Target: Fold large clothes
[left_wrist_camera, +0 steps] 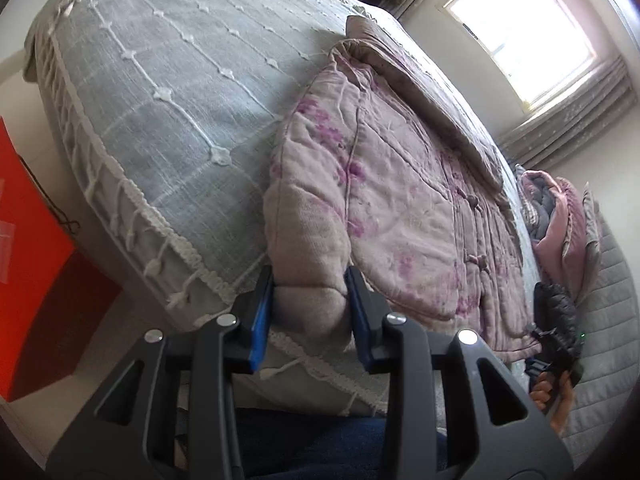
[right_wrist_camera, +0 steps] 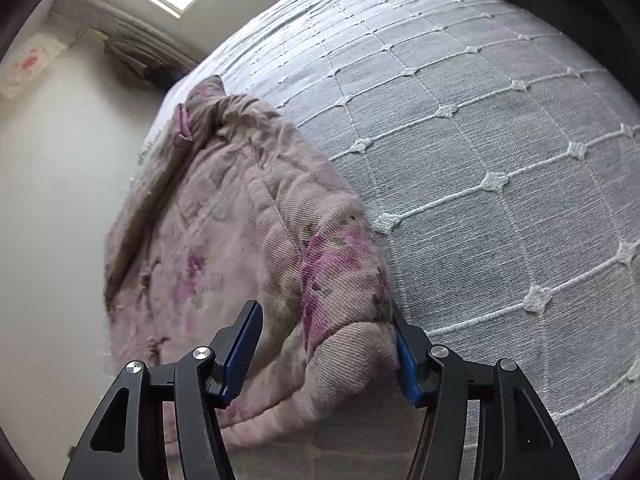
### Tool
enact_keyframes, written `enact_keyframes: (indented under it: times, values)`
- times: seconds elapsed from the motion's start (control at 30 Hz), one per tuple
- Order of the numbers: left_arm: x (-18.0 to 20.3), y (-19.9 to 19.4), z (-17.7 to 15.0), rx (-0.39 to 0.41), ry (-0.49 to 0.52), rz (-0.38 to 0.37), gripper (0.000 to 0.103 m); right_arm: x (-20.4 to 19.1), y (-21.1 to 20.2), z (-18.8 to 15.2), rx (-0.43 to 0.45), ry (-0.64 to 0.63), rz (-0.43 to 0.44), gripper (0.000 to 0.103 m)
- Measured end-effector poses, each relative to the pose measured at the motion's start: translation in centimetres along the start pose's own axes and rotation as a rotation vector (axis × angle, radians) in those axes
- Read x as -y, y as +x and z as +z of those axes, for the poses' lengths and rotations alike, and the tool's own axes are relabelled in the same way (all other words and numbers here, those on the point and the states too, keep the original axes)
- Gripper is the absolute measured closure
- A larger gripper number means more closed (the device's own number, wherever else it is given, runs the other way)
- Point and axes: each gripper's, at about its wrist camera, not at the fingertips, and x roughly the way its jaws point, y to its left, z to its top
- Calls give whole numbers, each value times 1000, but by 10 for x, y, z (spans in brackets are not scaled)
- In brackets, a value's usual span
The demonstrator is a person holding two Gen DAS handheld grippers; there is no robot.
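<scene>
left gripper (left_wrist_camera: 310, 312): blue pads clamped on a padded cuff end of the jacket (left_wrist_camera: 400, 184); fabric fills the whole gap and touches both pads, bulging between them.
left grip site: at the near edge of the bed, right over the fringed border of the bedspread (left_wrist_camera: 168, 92).
right gripper (right_wrist_camera: 326, 350): jaws at mid width; a rounded fold of the jacket (right_wrist_camera: 224, 216) between them, against the right pad, left pad apart from the cloth with a visible gap. No clamp.
right hand (left_wrist_camera: 554, 394): seen from the left wrist view at lower right, wrapped round the handle of the other tool, by the jacket's hem corner.
jacket: pale pink quilted, purple flower print, knot buttons down the front; spread lengthwise on the bed, running away from both claws, collar at the far end.
jacket vs bed: along one side of the mattress, bare bedspread wide open beside it.
bedspread: grey-blue, white stitched grid with small tufts, white tassels at the edge.
beyond jacket: heap of pink and grey clothes (left_wrist_camera: 556, 216) further along the bed side.
floor side: red box (left_wrist_camera: 36, 264) below the bed corner, well apart from the left claw.
room: bright window (left_wrist_camera: 520, 36) with curtains (left_wrist_camera: 580, 112) beneath, far wall.
bottom of left view: dark blue trouser leg (left_wrist_camera: 328, 444) under the claw.
</scene>
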Motion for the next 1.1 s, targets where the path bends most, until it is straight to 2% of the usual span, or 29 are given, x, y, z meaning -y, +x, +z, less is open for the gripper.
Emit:
enact_keyframes:
  times: [0.07,0.1,0.13,0.4,0.47,0.53,0.67,0.7,0.77,0.8,0.83,0.93,1.03,1.1]
  values:
    - [-4,6,0,-8,-8,-1,64,-4,5,-2,-10,-13,-27,42]
    - [-5,11,1,-21,-20,5,56,-2,6,-2,-13,-6,-27,42]
    - [-9,14,1,-38,-47,10,53,1,6,-2,-9,9,-23,42]
    - [-7,4,0,-10,-73,-58,53,10,0,-7,38,102,19,43]
    - [-4,3,0,13,-90,-97,53,7,-3,-10,42,118,61,48]
    - [-1,8,2,-4,-106,-159,53,3,-5,-12,58,116,82,51]
    - [5,23,7,-24,-88,-130,53,7,9,-13,42,136,52,56]
    - [5,26,7,-32,-90,-145,62,10,14,-14,35,155,60,56]
    - [6,27,8,-30,-88,-153,72,6,14,-15,57,141,54,56]
    - [7,26,9,-21,-86,-156,76,3,15,-16,64,120,47,64]
    - [8,23,10,0,-78,-162,77,-2,15,-15,66,94,48,77]
    - [15,9,14,53,-74,-179,79,-13,3,-13,129,66,71,83]
    - [17,-11,16,118,-94,-204,81,-27,-29,-11,214,30,149,85]
    - [17,-30,17,151,-113,-223,82,-38,-53,-16,259,-25,151,86]
